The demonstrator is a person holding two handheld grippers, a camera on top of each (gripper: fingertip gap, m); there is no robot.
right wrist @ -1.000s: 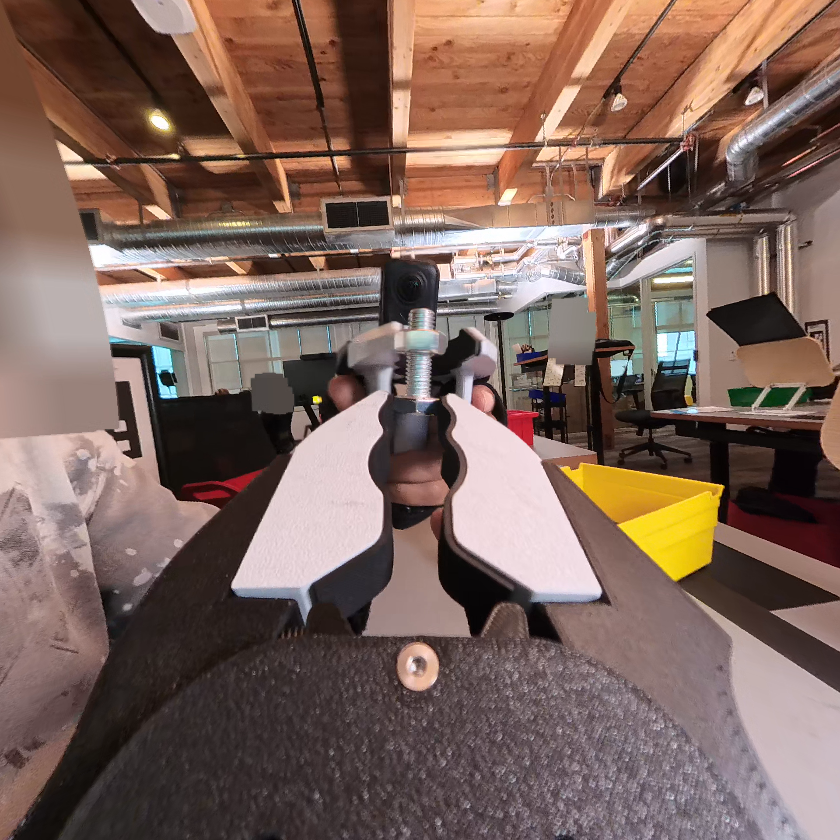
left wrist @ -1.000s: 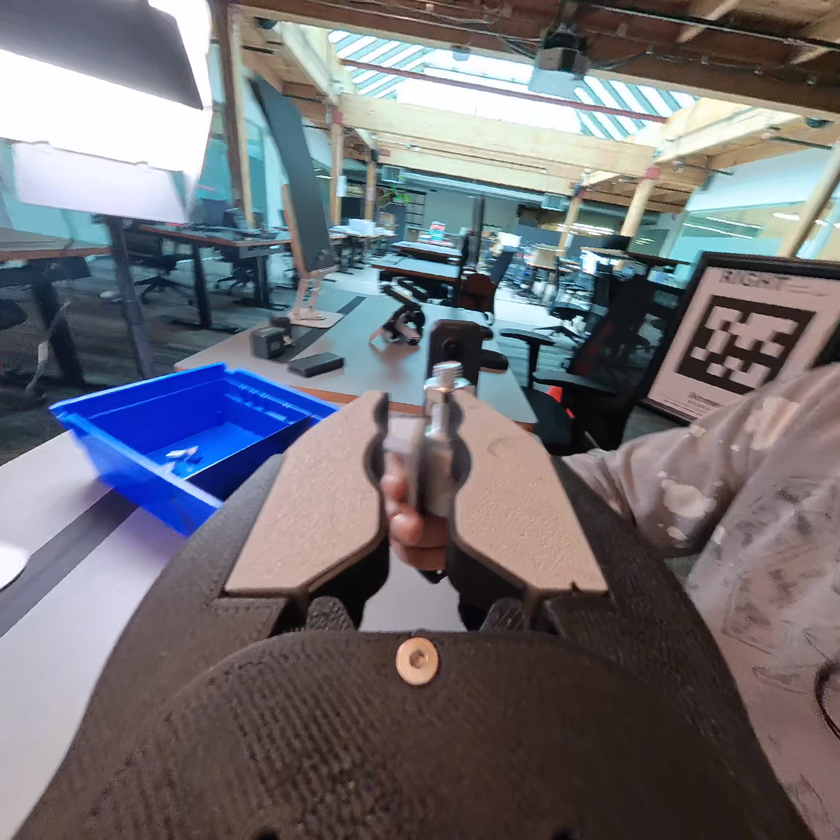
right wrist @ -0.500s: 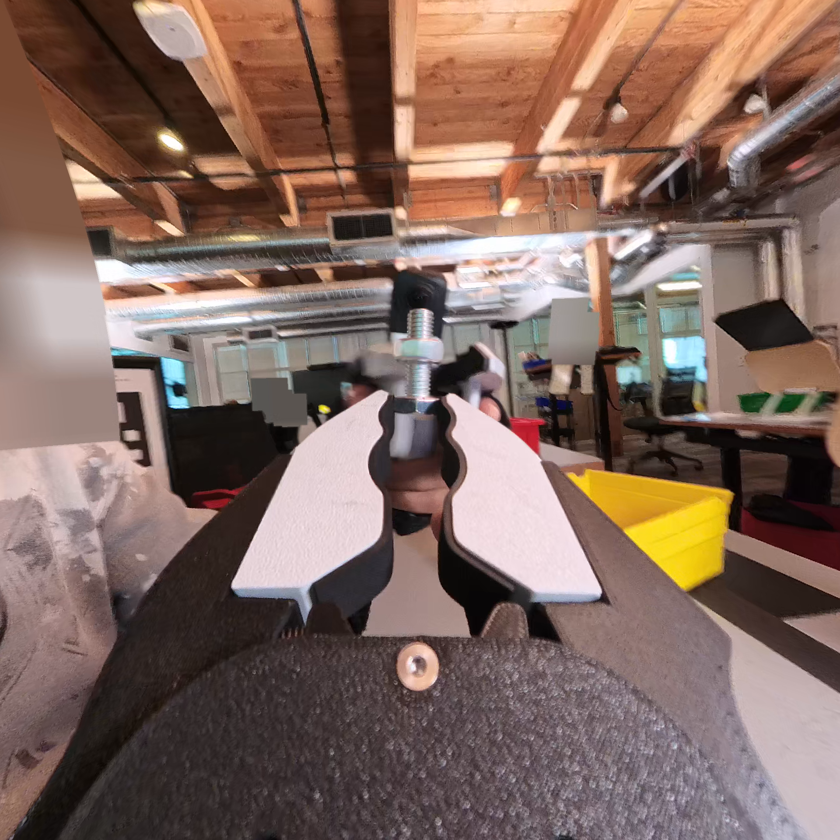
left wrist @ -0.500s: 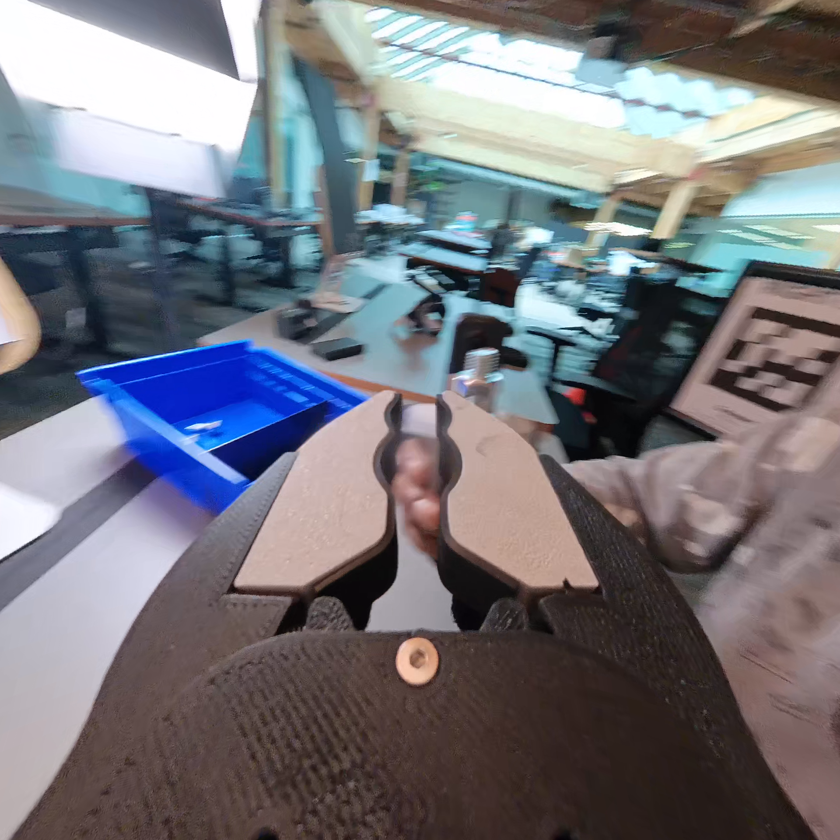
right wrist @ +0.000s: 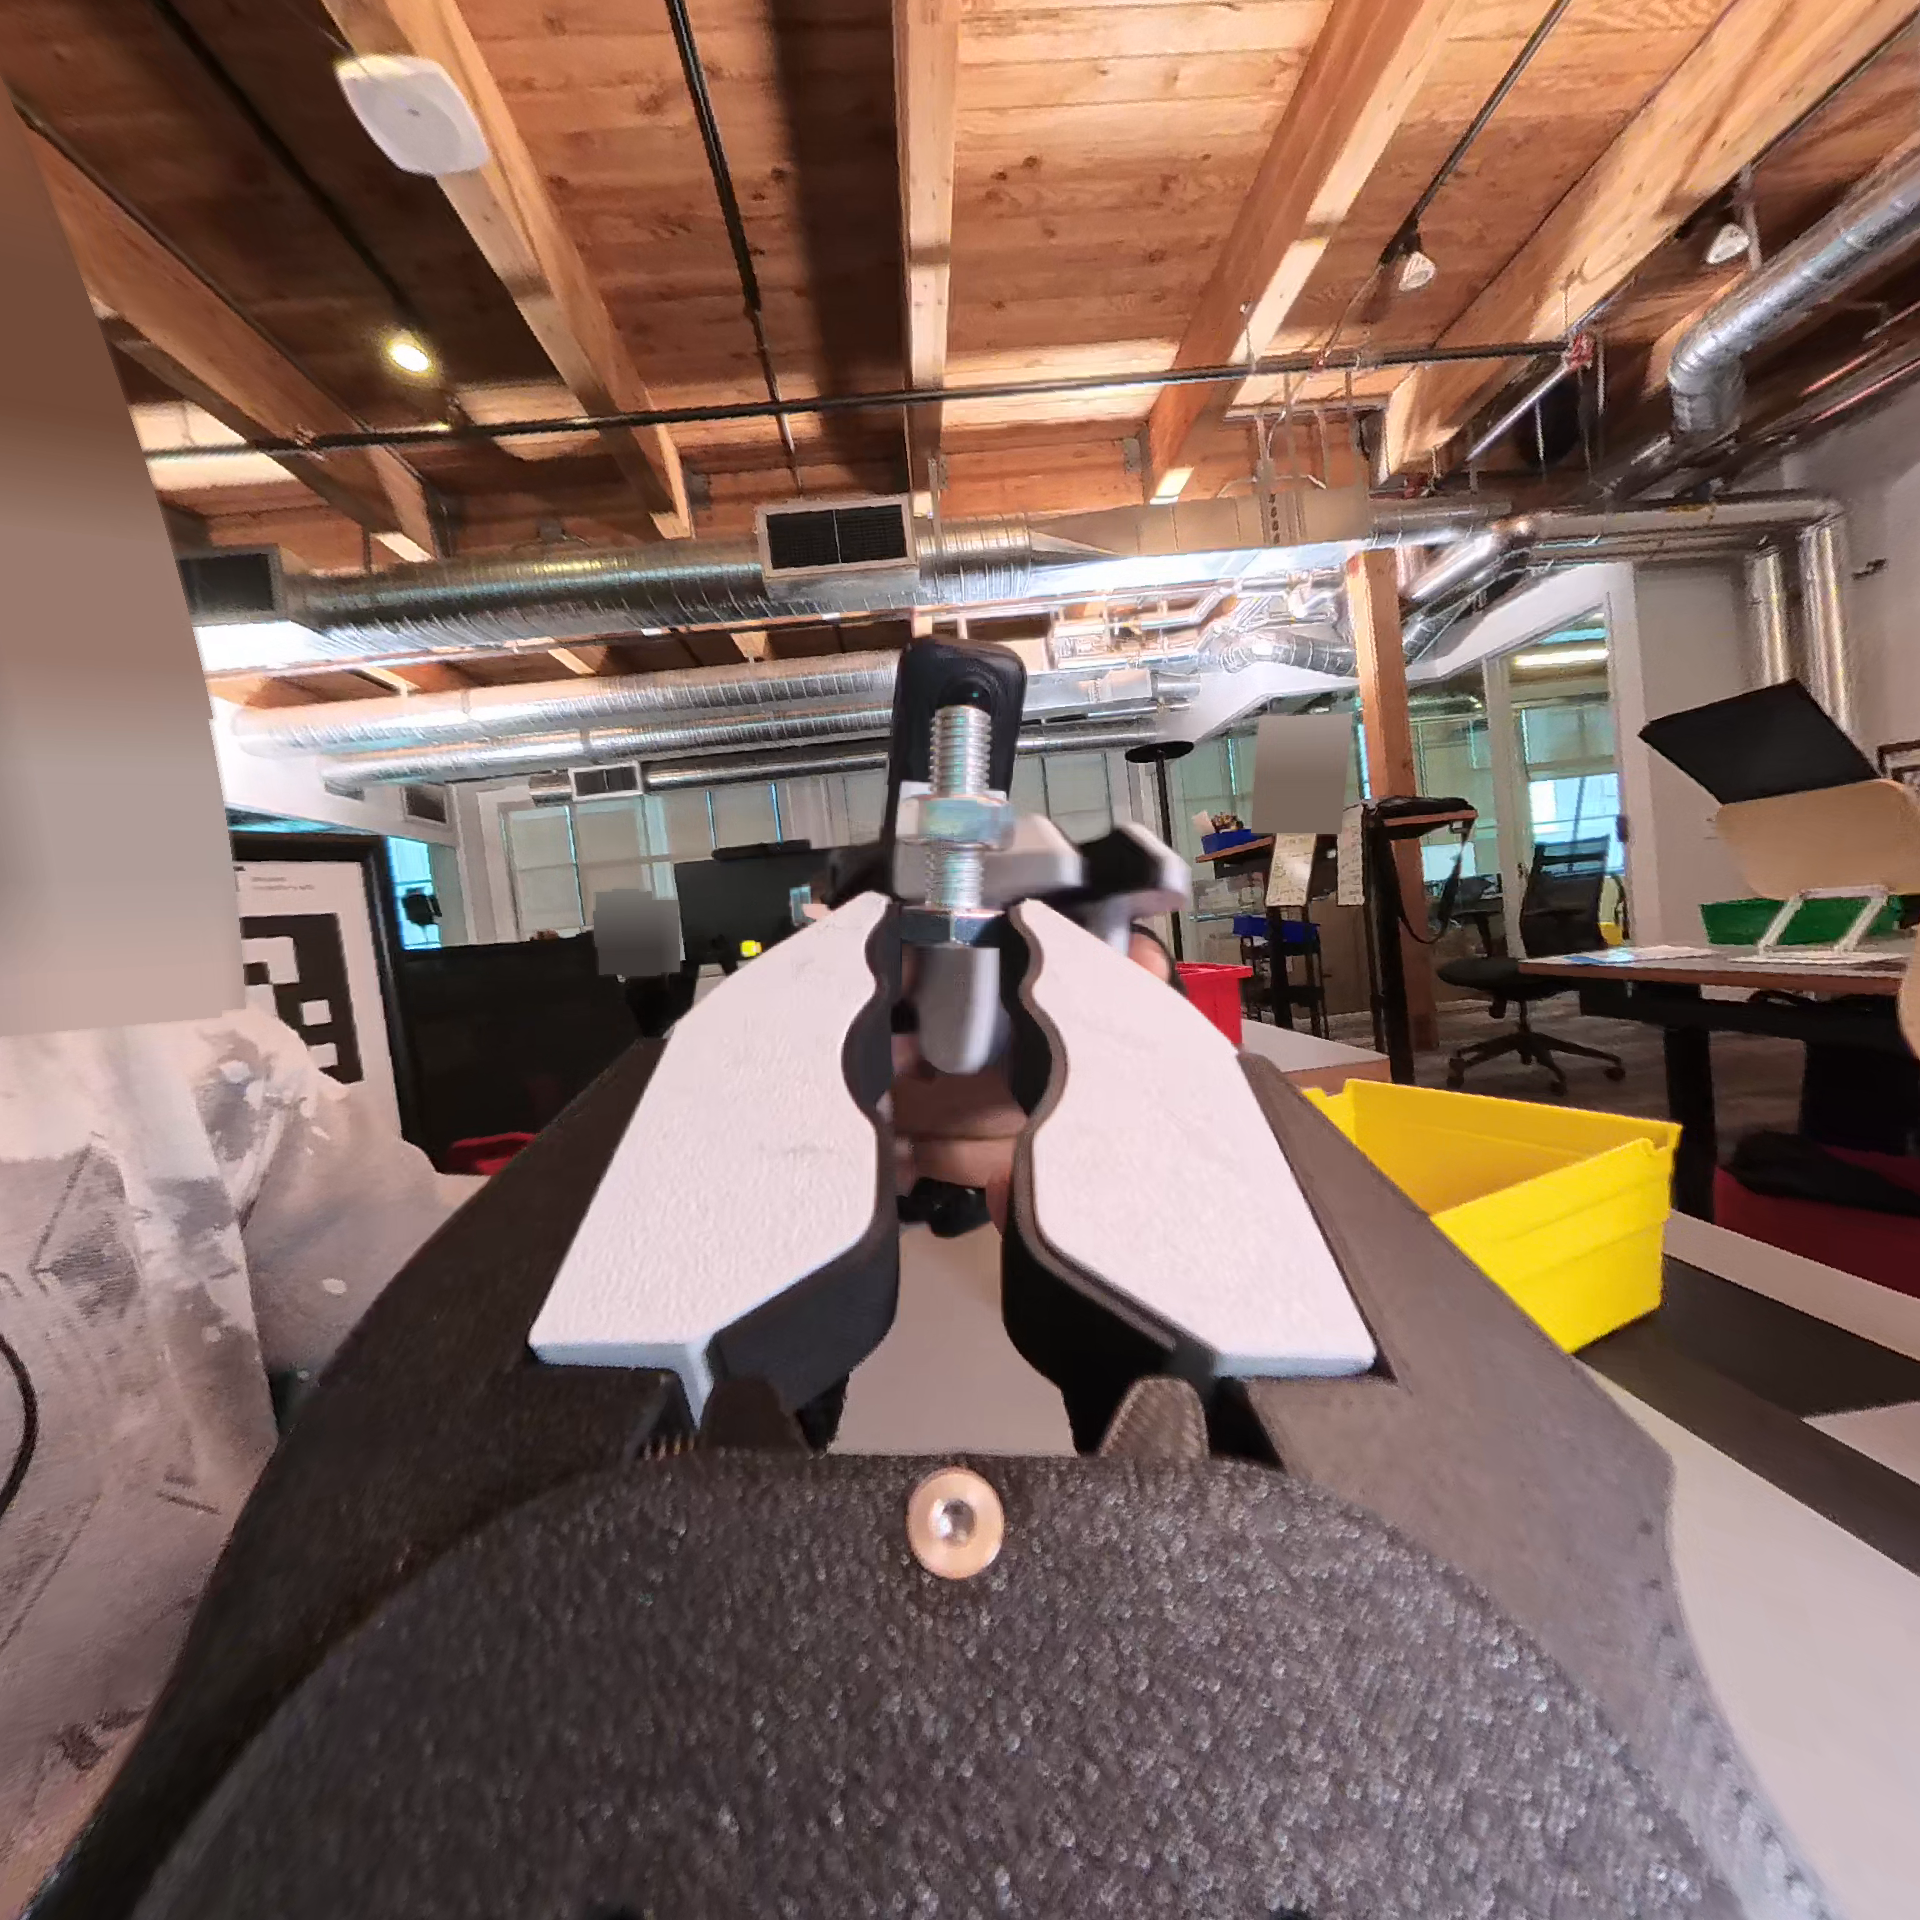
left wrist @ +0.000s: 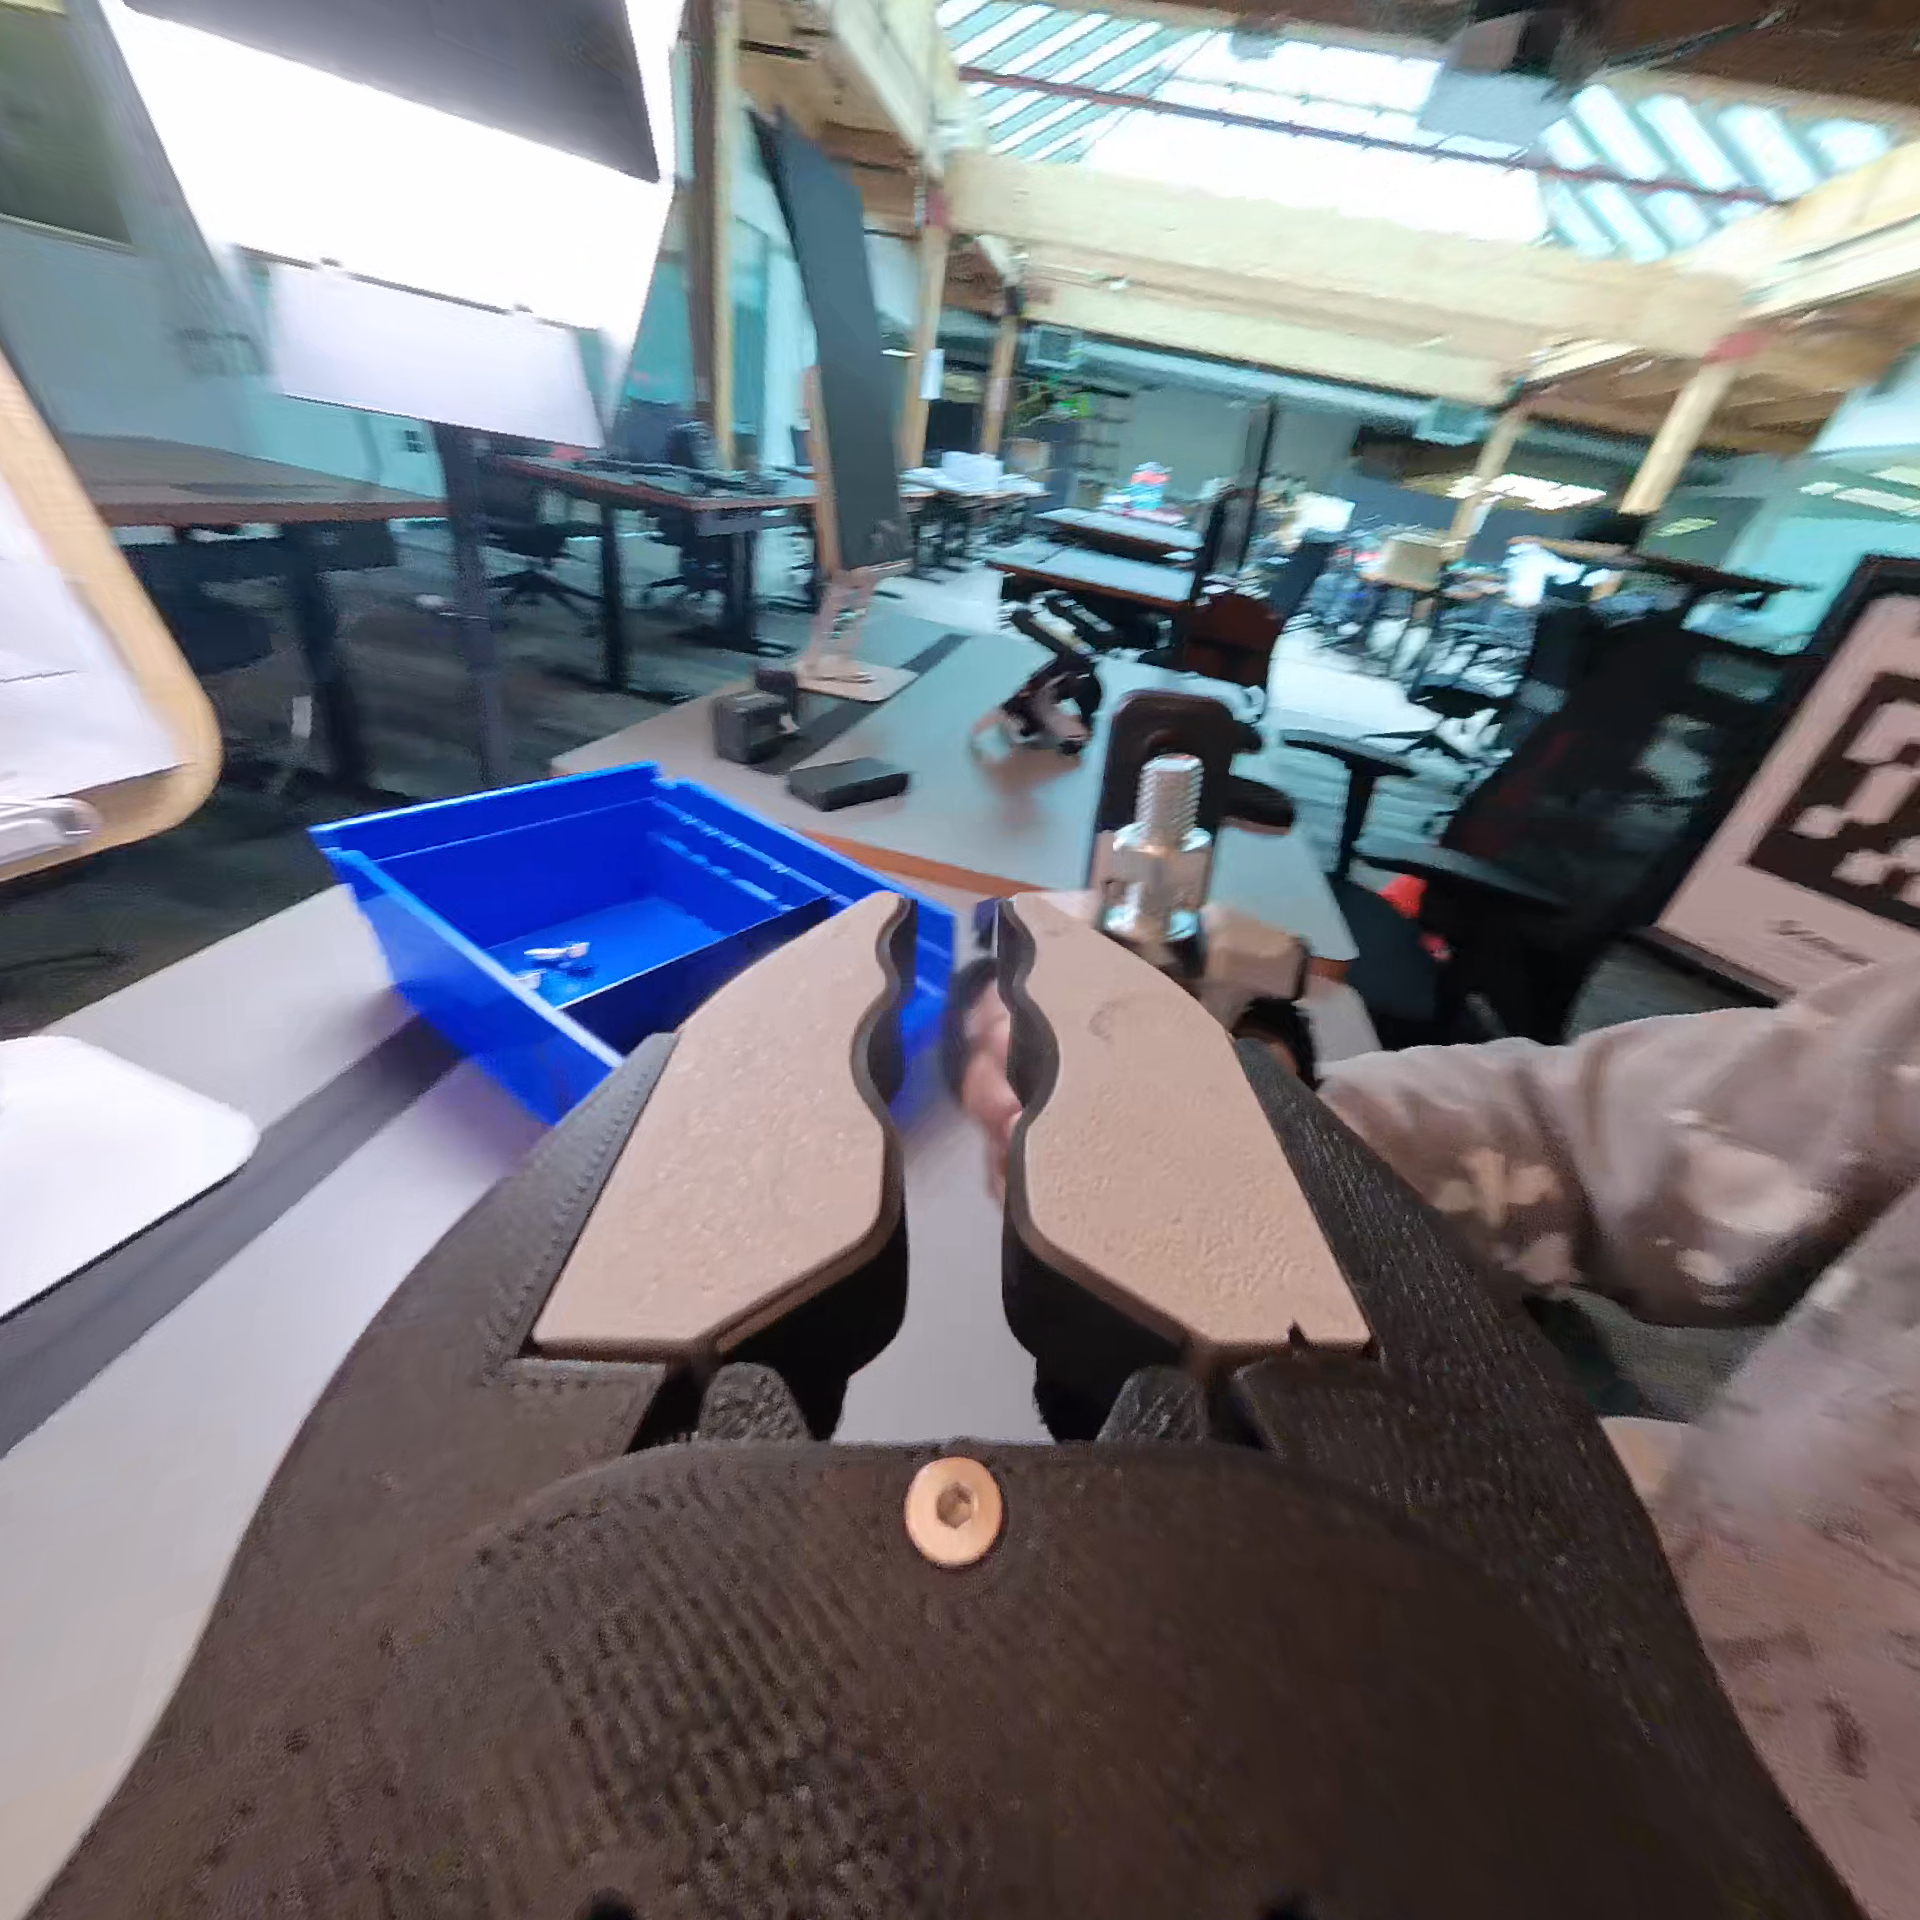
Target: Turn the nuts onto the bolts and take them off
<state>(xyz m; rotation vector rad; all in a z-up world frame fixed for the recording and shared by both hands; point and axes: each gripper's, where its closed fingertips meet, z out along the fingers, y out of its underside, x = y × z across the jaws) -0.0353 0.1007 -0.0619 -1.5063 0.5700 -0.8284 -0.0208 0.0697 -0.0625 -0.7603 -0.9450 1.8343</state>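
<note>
Since a second ago the left gripper (left wrist: 954, 920) has let go of the bolt (left wrist: 1155, 844) and slid off to its left; in the left wrist view its tan fingers (left wrist: 769, 1122) stand a narrow gap apart with nothing between them, the picture a little blurred; the bolt now stands upright just right of the fingertips, threaded end up, a nut (left wrist: 1155, 868) on its shaft, carried by the right gripper (left wrist: 1247, 951) whose tip shows below it; a blue bin (left wrist: 488, 935) sits on the table (left wrist: 156, 1455) left of the bolt, small metal pieces (left wrist: 556, 951) lying in it; a spattered sleeve (left wrist: 1621, 1122) reaches in from the right of the bolt.

Over to the right wrist view; the right gripper (right wrist: 956, 935) is clamped on the lower end of the bolt (right wrist: 958, 821), white fingers (right wrist: 748, 1143) pinching it upright; the nut (right wrist: 961, 821) sits partway up the threads; the left gripper (right wrist: 1091, 868) lies just behind the bolt, blurred, and whether it touches the nut I cannot tell; a yellow bin (right wrist: 1507, 1205) rests on the table (right wrist: 1818, 1558) right of the bolt.
</note>
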